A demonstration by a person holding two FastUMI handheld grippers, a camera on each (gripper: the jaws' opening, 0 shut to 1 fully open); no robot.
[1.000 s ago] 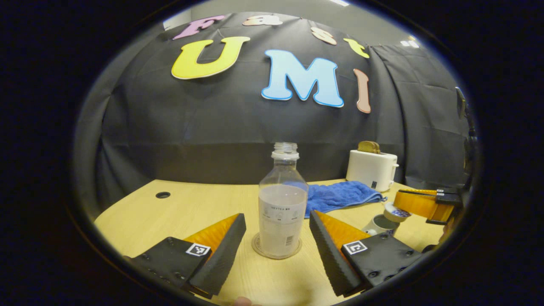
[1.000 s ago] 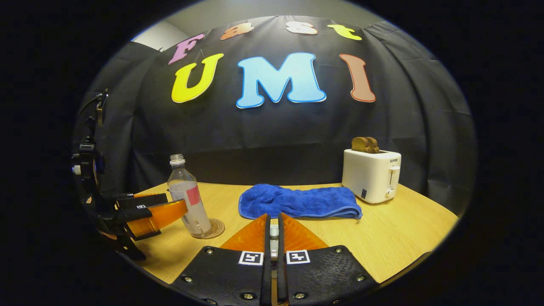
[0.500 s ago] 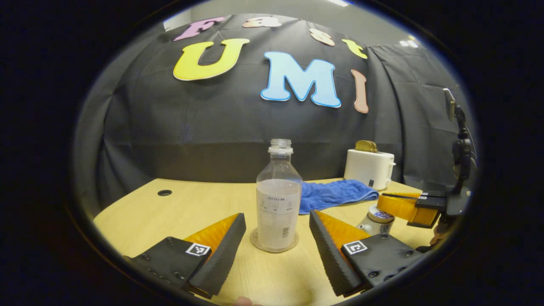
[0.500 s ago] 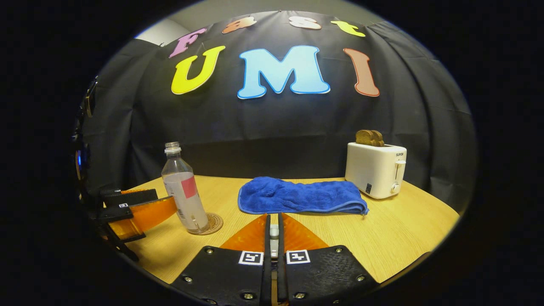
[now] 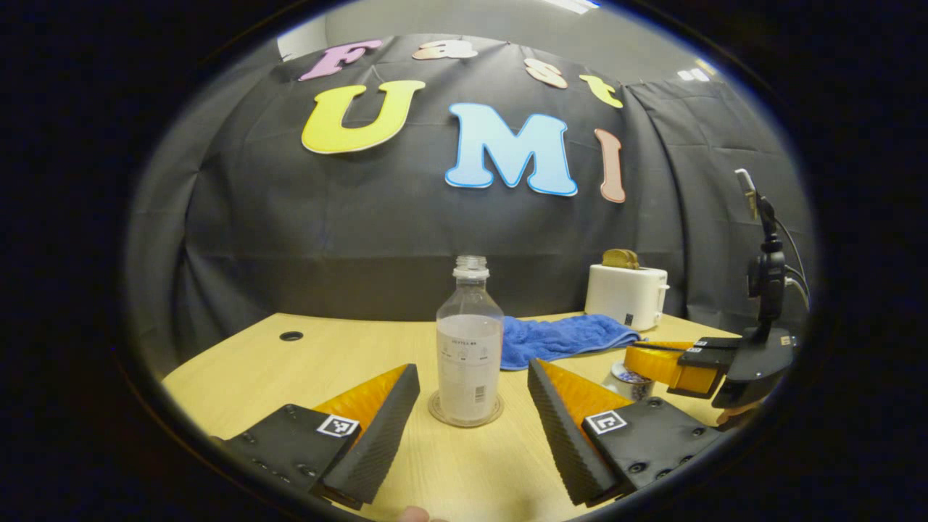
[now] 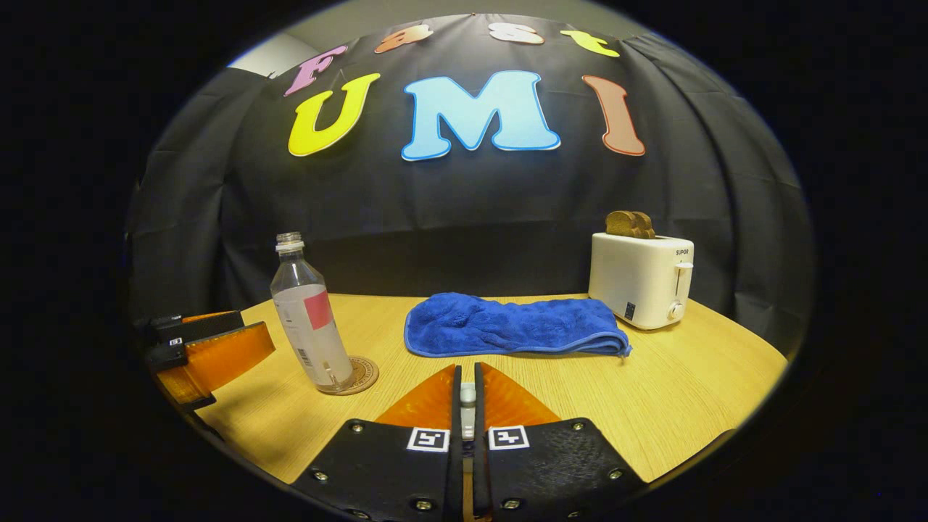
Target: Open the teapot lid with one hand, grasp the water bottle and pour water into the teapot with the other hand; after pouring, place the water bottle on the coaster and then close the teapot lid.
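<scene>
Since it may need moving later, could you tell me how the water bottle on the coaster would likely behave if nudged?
The water bottle is tall and narrow on a small coaster, so probably tippy. With no cap, it would likely spill. About half full, it probably has some steadying weight.

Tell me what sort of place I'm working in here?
It looks like a staged recording booth set up as a kitchen tabletop, not a real kitchen: a black cloth wall behind a wooden table, with a toaster, a blue towel and a water bottle on a coaster.
</scene>
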